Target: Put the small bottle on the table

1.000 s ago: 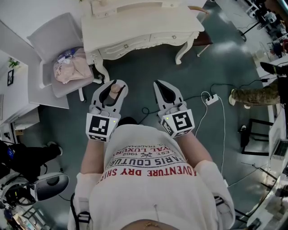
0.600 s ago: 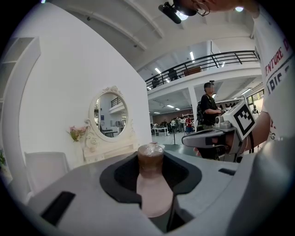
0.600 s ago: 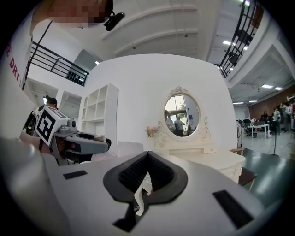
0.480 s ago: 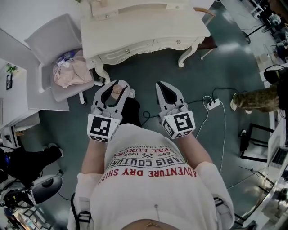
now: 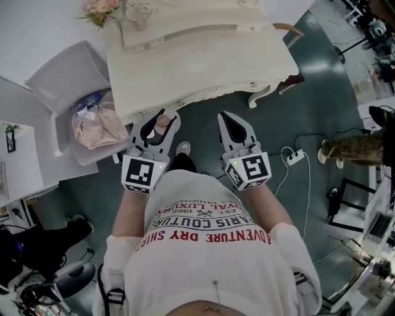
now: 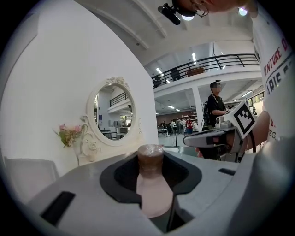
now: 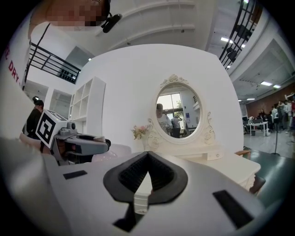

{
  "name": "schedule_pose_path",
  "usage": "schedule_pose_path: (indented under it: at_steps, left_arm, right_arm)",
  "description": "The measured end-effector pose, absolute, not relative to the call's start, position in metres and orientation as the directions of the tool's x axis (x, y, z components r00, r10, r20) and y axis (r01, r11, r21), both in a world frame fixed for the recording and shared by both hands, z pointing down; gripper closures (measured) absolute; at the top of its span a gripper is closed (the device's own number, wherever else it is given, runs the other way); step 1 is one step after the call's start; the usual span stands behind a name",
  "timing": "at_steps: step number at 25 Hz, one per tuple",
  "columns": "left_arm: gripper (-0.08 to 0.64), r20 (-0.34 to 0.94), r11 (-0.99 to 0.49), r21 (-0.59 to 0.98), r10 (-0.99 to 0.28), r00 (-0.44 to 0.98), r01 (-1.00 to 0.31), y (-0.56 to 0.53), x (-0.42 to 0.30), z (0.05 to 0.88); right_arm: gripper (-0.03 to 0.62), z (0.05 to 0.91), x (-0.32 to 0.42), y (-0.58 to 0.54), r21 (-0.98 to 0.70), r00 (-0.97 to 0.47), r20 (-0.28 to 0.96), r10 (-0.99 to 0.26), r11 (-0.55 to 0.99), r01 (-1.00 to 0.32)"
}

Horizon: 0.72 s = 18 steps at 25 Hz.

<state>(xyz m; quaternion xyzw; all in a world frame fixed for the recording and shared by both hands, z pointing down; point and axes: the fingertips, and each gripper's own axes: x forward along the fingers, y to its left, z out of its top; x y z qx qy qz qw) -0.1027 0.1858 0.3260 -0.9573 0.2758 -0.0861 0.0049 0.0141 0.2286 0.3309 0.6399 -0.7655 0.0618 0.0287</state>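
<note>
The small bottle (image 5: 162, 121), pale pink with a brown cap, sits between the jaws of my left gripper (image 5: 158, 117), which is shut on it. In the left gripper view the bottle (image 6: 151, 184) stands upright with the jaws pressed against its body, and my left gripper (image 6: 152, 161) points at the mirror. My right gripper (image 5: 226, 117) is level with the left one, shut and holding nothing; its pads meet at the tip (image 7: 147, 156). Both grippers hang over the floor just short of the front edge of the white dressing table (image 5: 203, 55).
An oval mirror (image 7: 177, 115) and a vase of pink flowers (image 5: 99, 9) stand at the back of the table. A grey chair (image 5: 62, 77) holding a pink bag (image 5: 95, 126) is to the left. A power strip (image 5: 293, 155) and cables lie on the floor to the right.
The table has come closer, and both grippers now reach almost to its front edge. The bottle has stayed in the left gripper and the right gripper has stayed shut.
</note>
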Motion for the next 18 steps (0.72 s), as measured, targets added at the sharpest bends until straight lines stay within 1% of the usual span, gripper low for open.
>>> schedule_pose_path:
  at_steps: [11,18]
  left_arm:
    - [0.42,0.164,-0.855,-0.071,-0.517,0.84,-0.513,0.004,-0.083,0.32]
    - [0.42,0.207,-0.82,-0.041,-0.566,0.798,-0.571,-0.054,-0.073,0.347]
  right_arm:
    - [0.594,0.316,0.034,0.049,-0.045,-0.167,0.122,-0.978,0.162,-0.986]
    - [0.594,0.328,0.041,-0.015,-0.041,-0.252,0.158,-0.955,0.249,-0.968]
